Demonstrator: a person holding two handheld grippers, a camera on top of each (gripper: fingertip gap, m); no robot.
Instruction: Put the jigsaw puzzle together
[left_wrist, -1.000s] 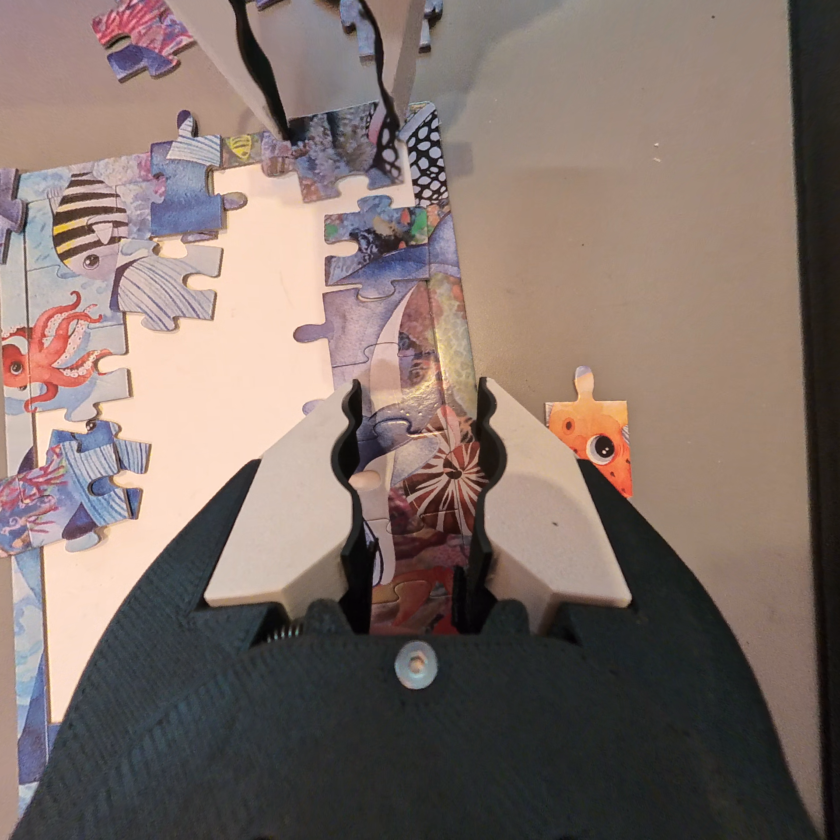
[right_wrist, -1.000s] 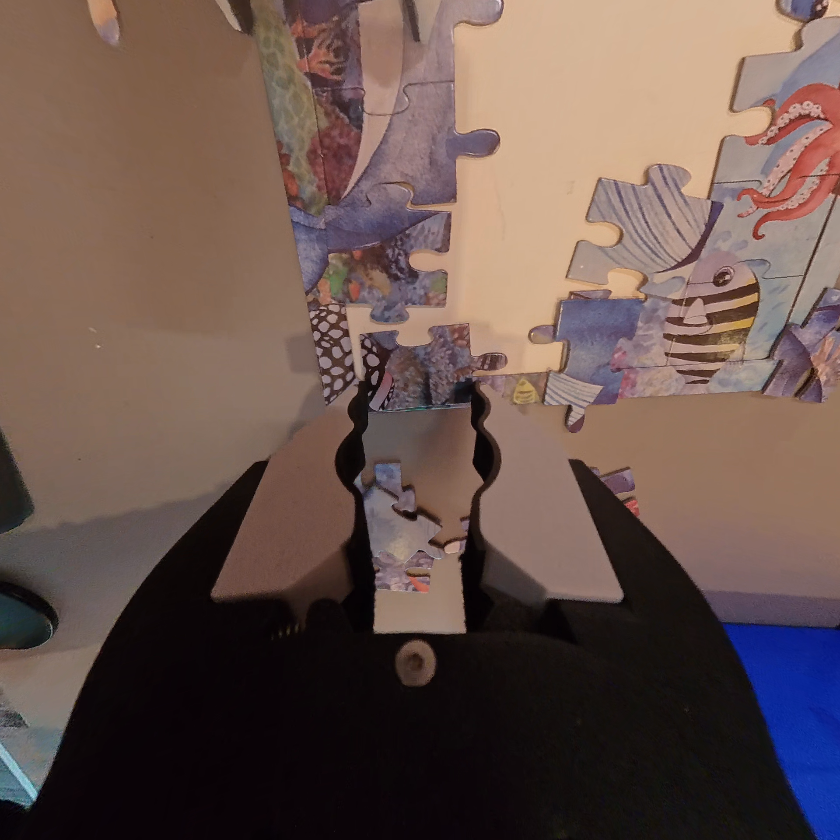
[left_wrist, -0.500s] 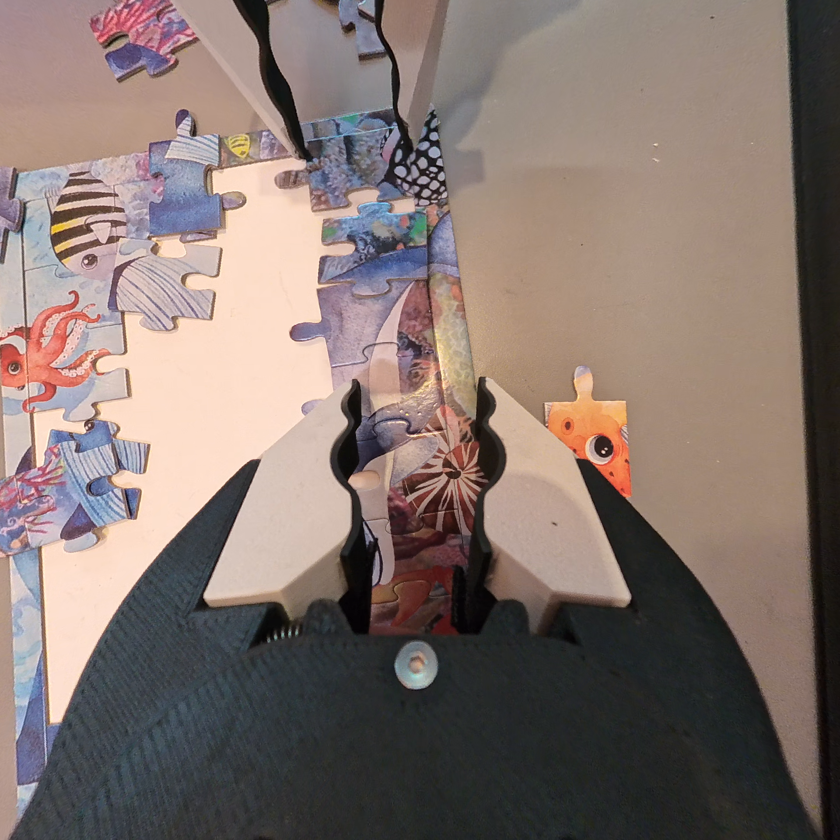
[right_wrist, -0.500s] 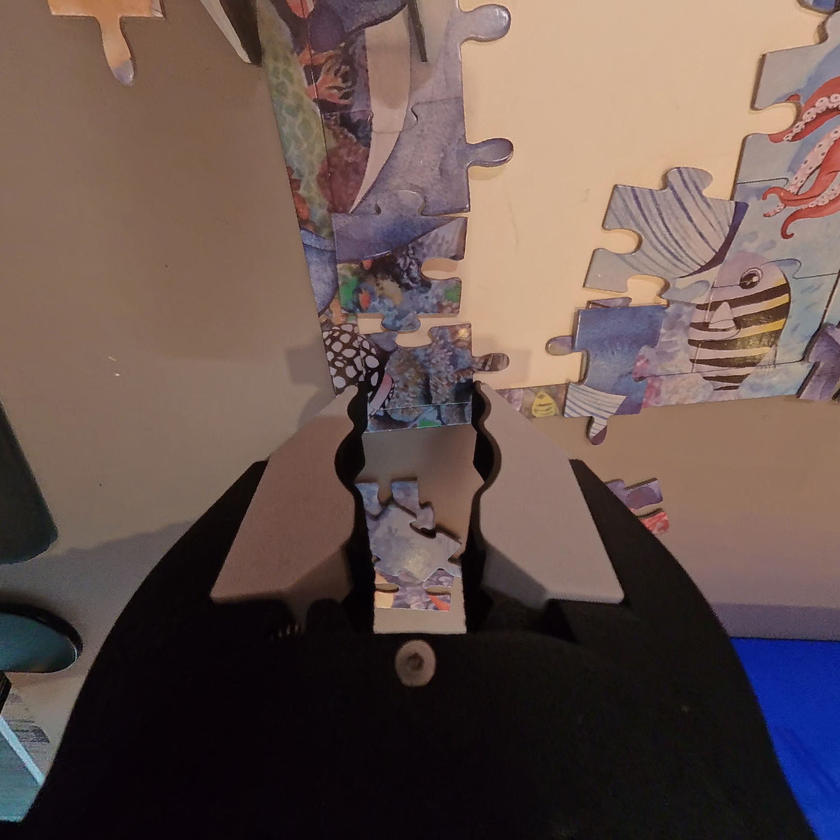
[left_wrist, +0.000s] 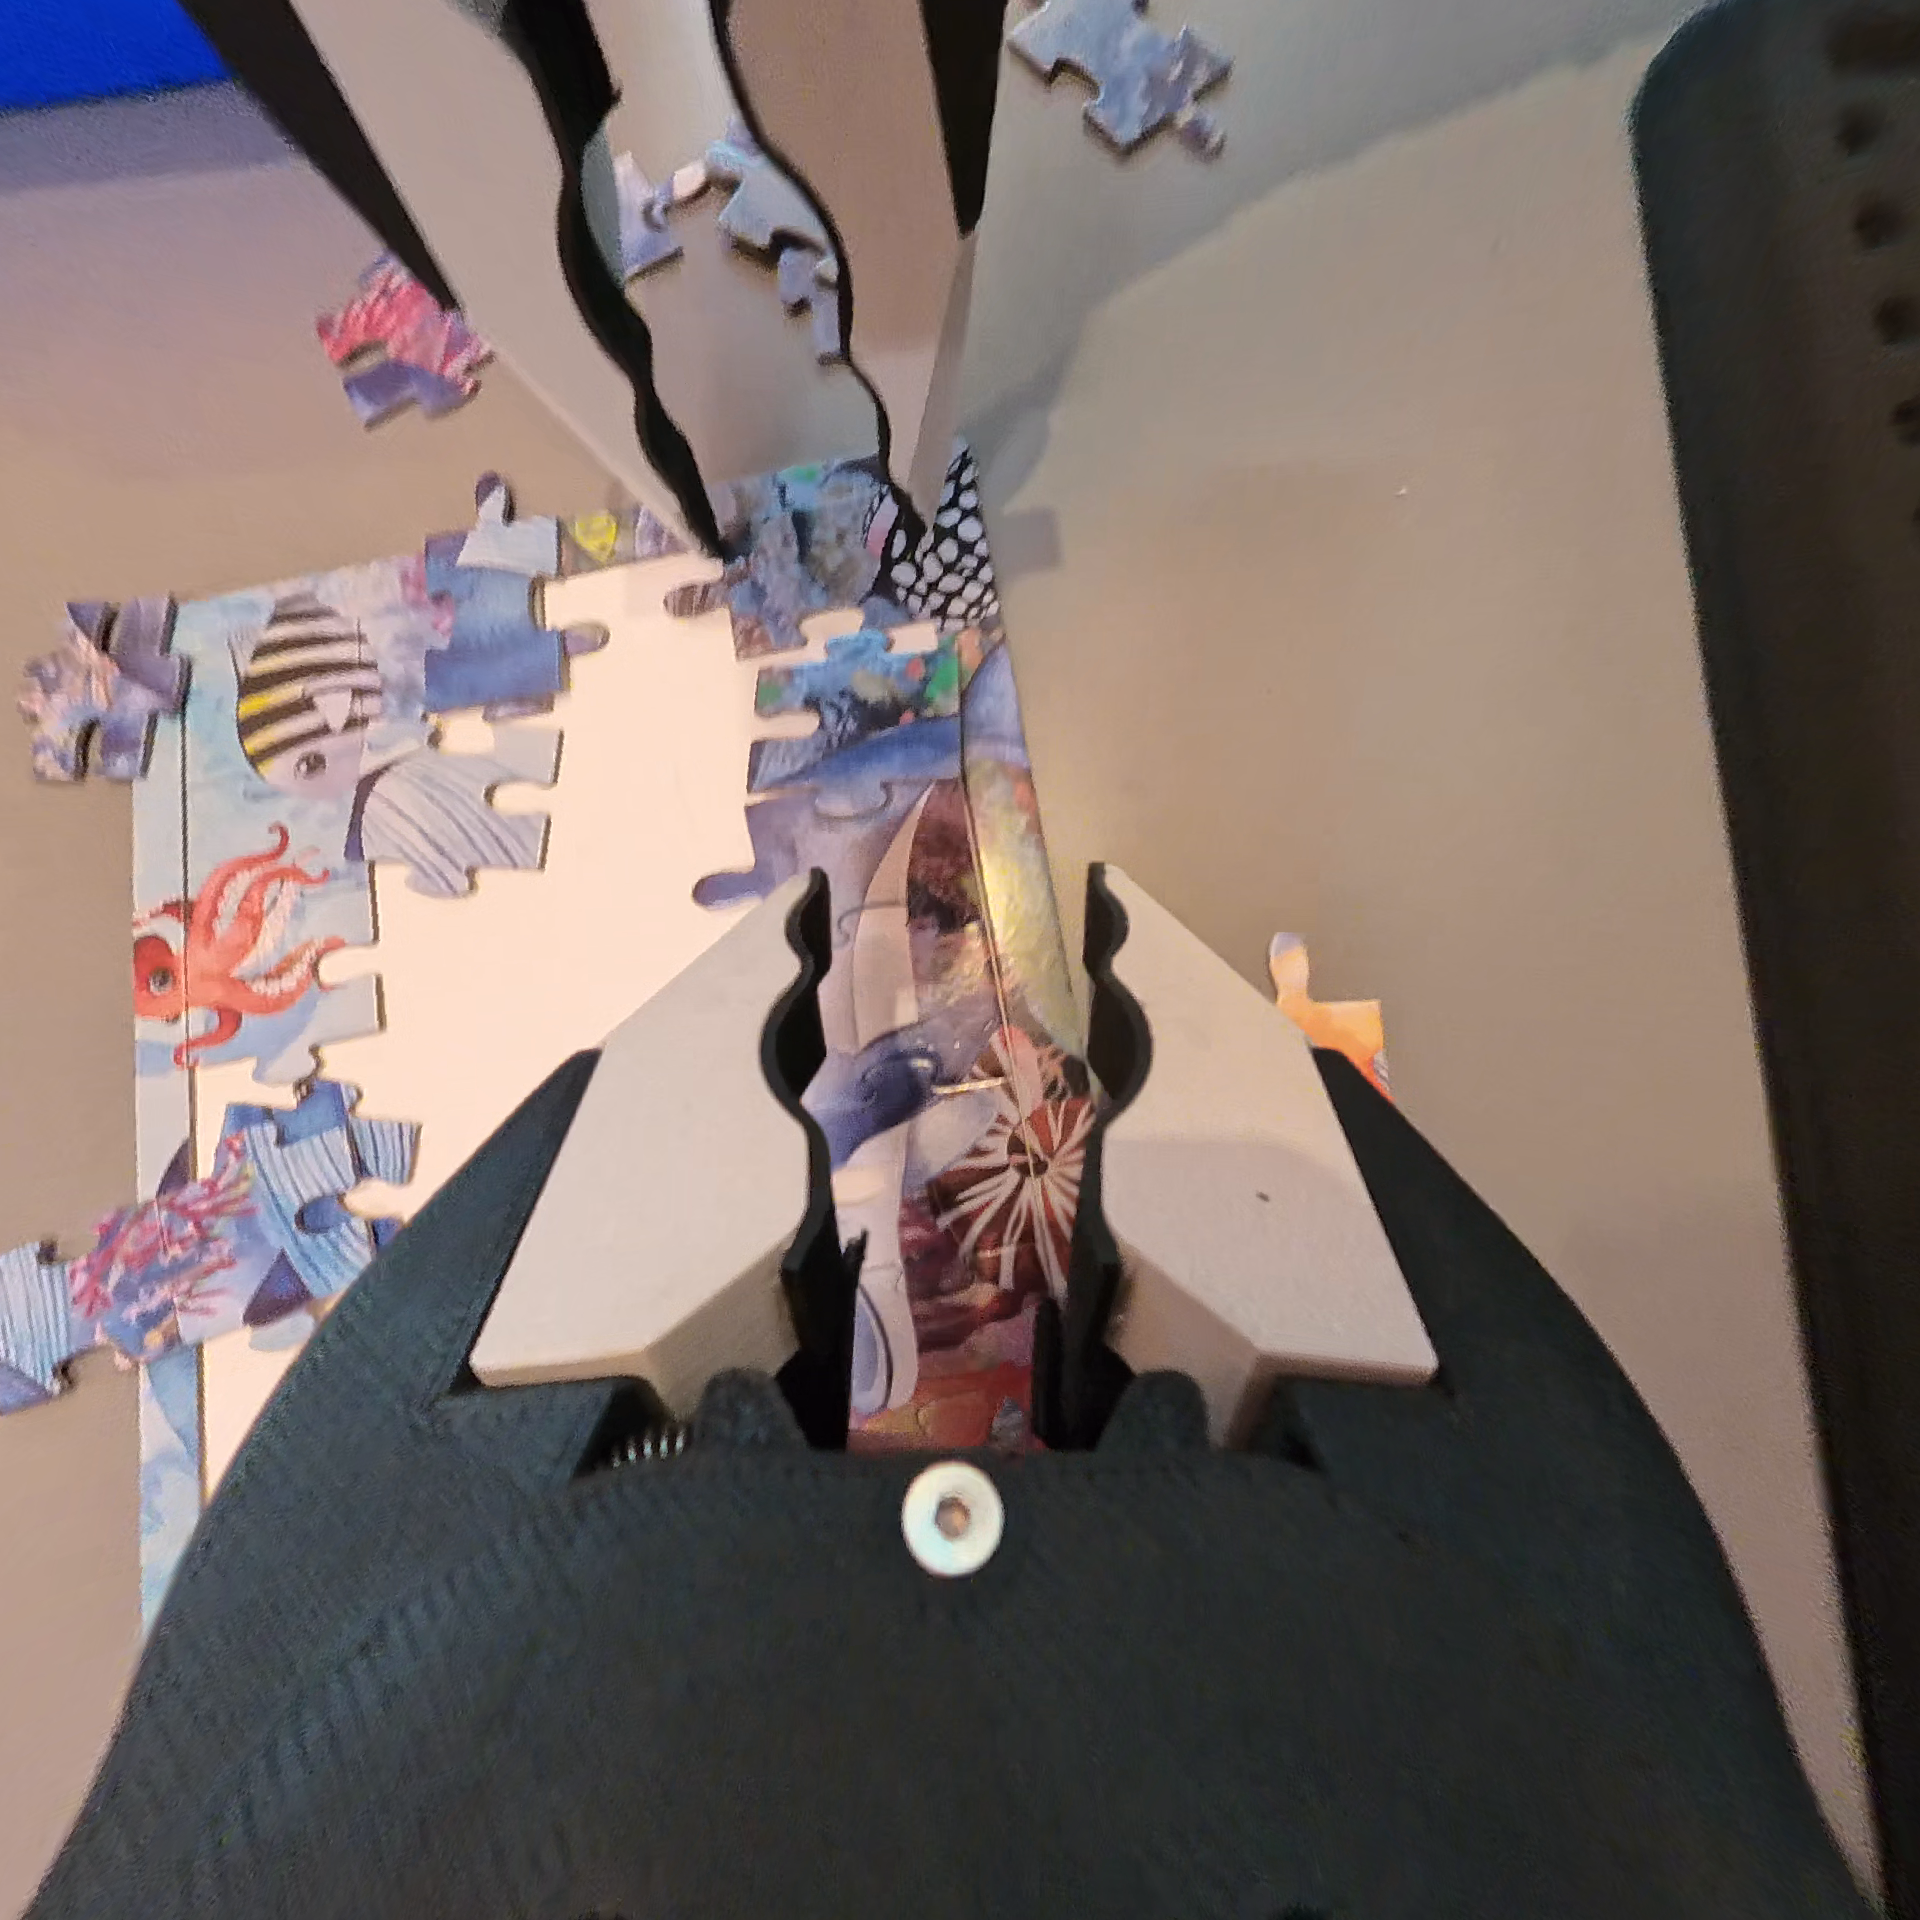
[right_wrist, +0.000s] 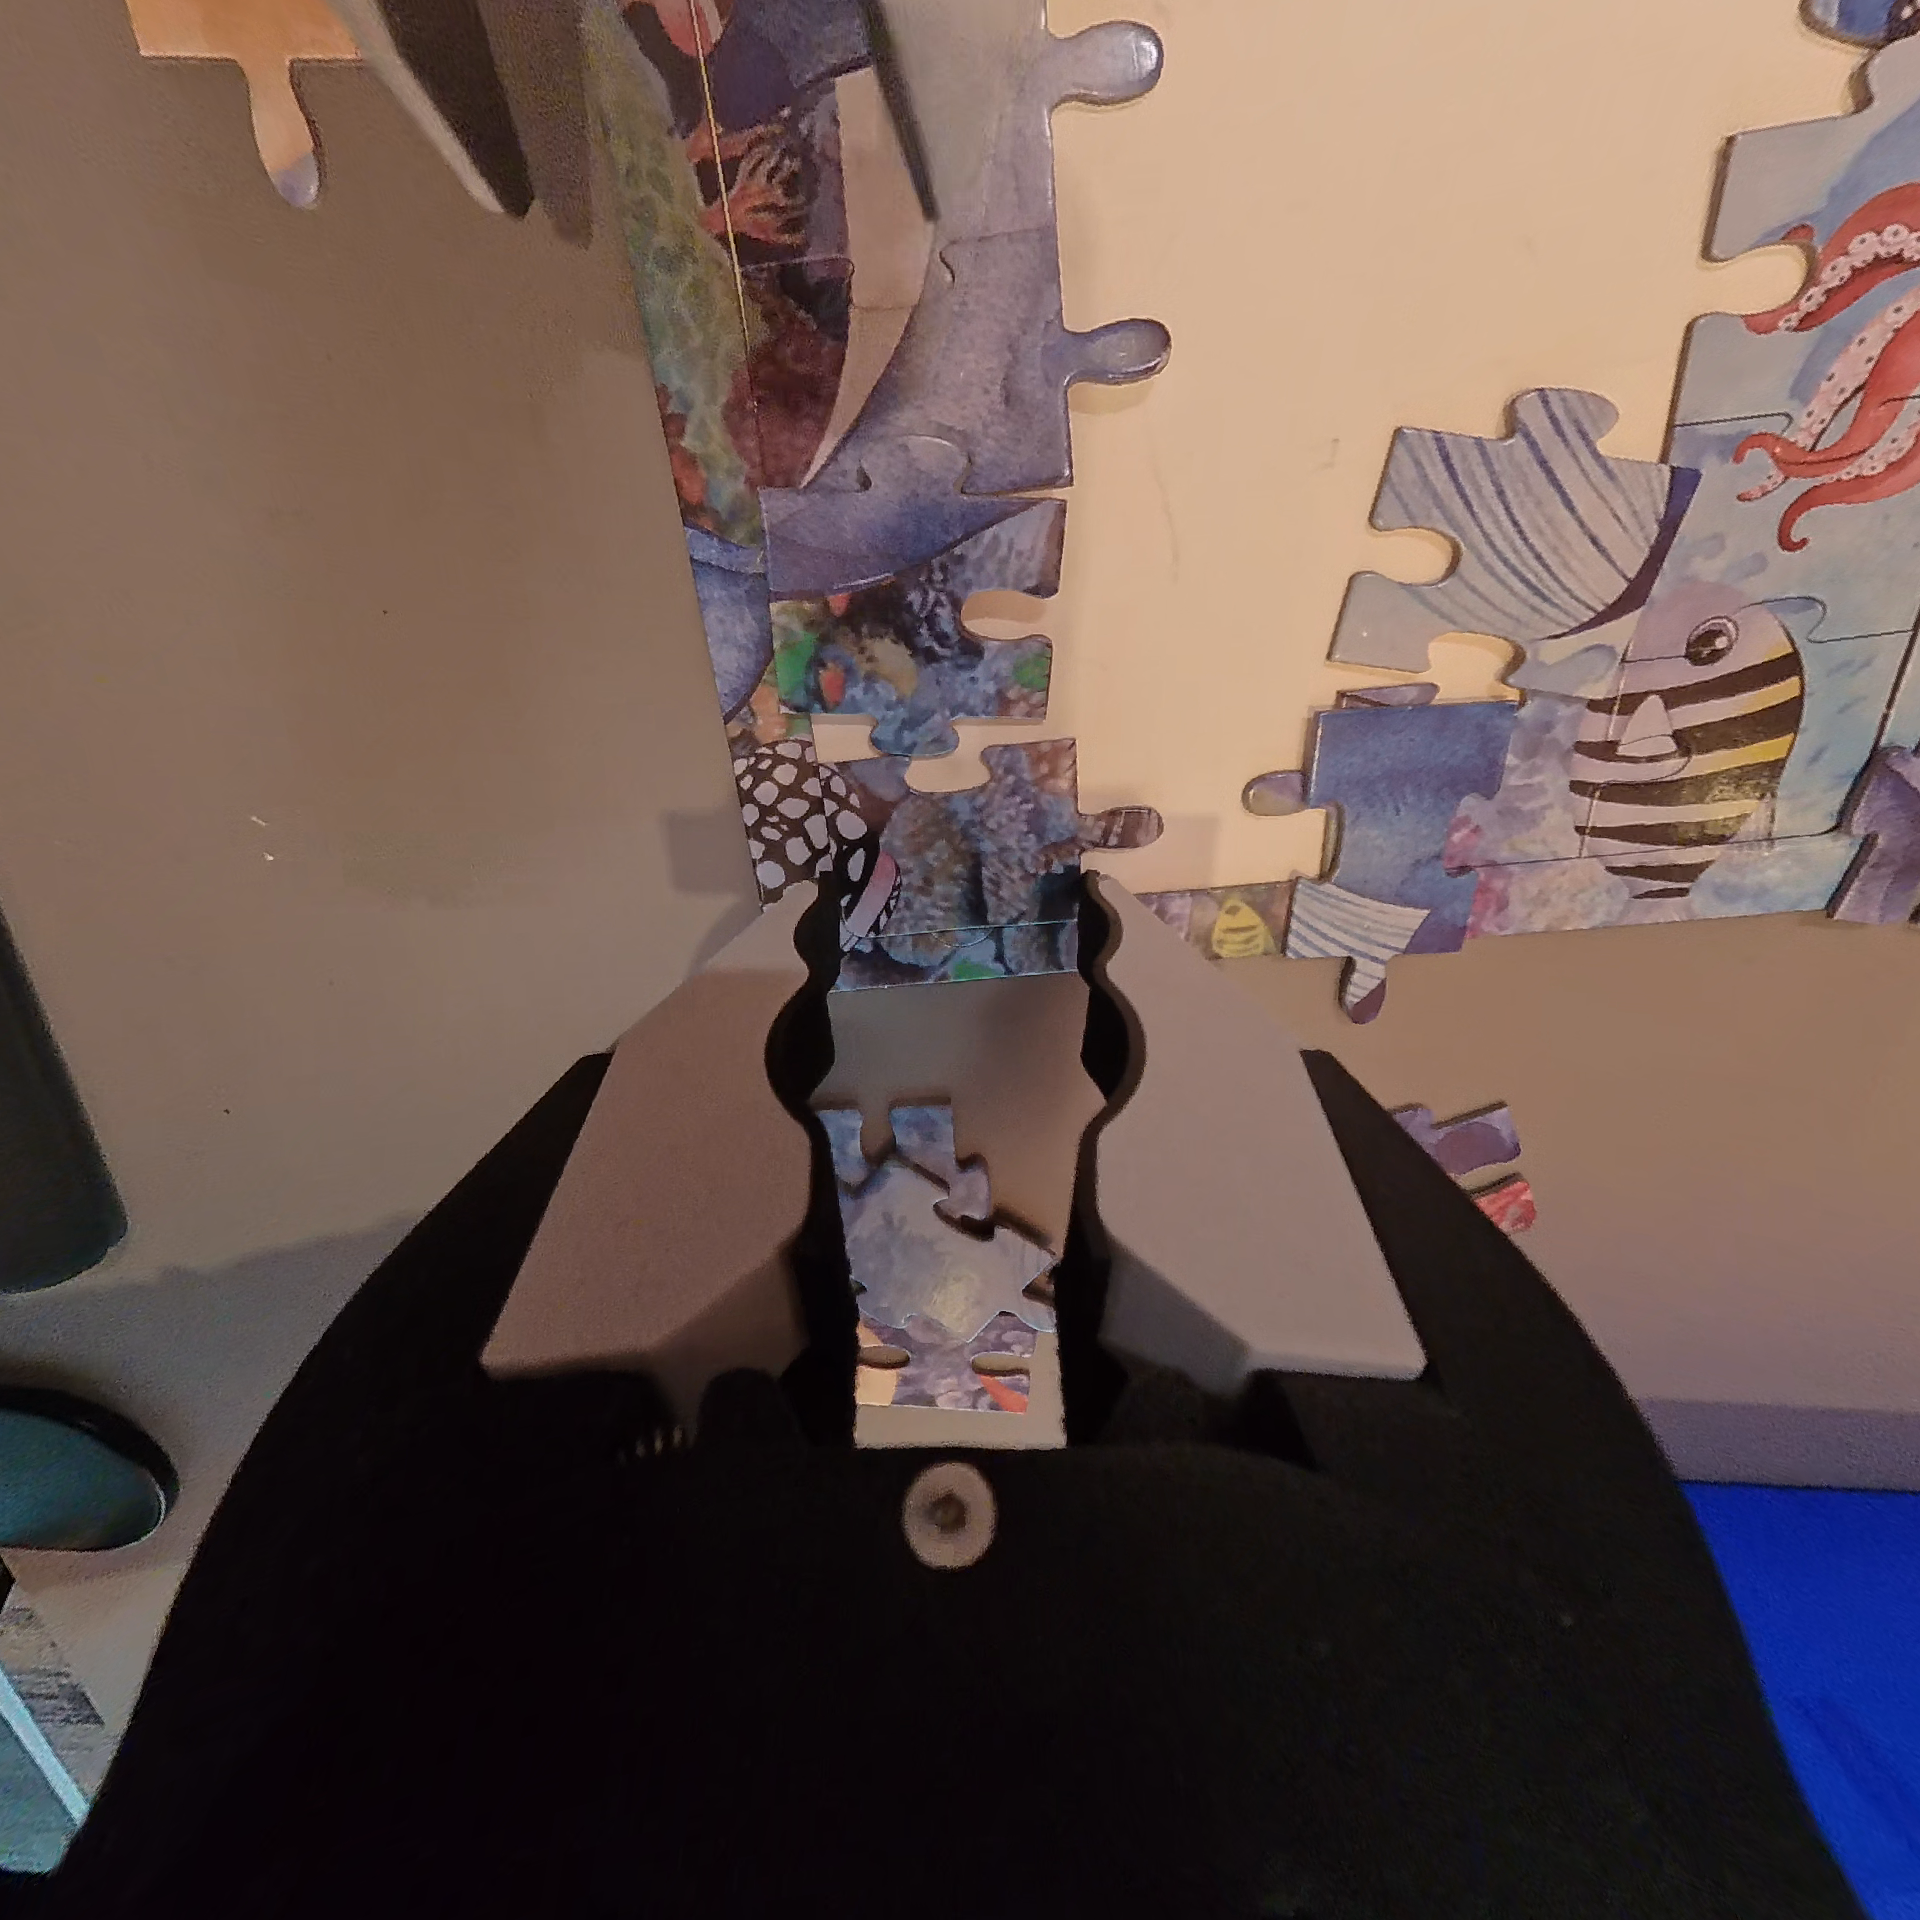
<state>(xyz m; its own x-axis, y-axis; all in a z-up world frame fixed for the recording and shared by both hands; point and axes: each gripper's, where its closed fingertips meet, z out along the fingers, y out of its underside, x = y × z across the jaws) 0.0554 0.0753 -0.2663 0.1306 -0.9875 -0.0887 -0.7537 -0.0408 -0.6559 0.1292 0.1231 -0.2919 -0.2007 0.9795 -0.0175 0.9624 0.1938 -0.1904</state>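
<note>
The partly built sea-life puzzle lies on its cream board (left_wrist: 623, 831), which also shows in the right wrist view (right_wrist: 1351, 260). A purple coral piece (right_wrist: 977, 862) sits in the board's corner beside the spotted fish, a thin gap from the piece above it. My right gripper (right_wrist: 956, 904) is open, its fingertips straddling this piece's near edge. The left wrist view shows the same, with the right gripper (left_wrist: 810, 509) on the coral piece (left_wrist: 821, 551). My left gripper (left_wrist: 951, 904) is open and empty, low over the joined right-hand column.
An orange fish piece (left_wrist: 1330, 1018) lies on the tan table right of the board. Loose pieces lie beyond it: a blue one (left_wrist: 1122, 83), a pink one (left_wrist: 405, 353), two under my right gripper (right_wrist: 935, 1247). A dark object (left_wrist: 1787, 831) stands at the right.
My right gripper has slid the coral piece along the board's edge, turned it straight and brought it into the corner. My left gripper has tilted slightly over the same column.
</note>
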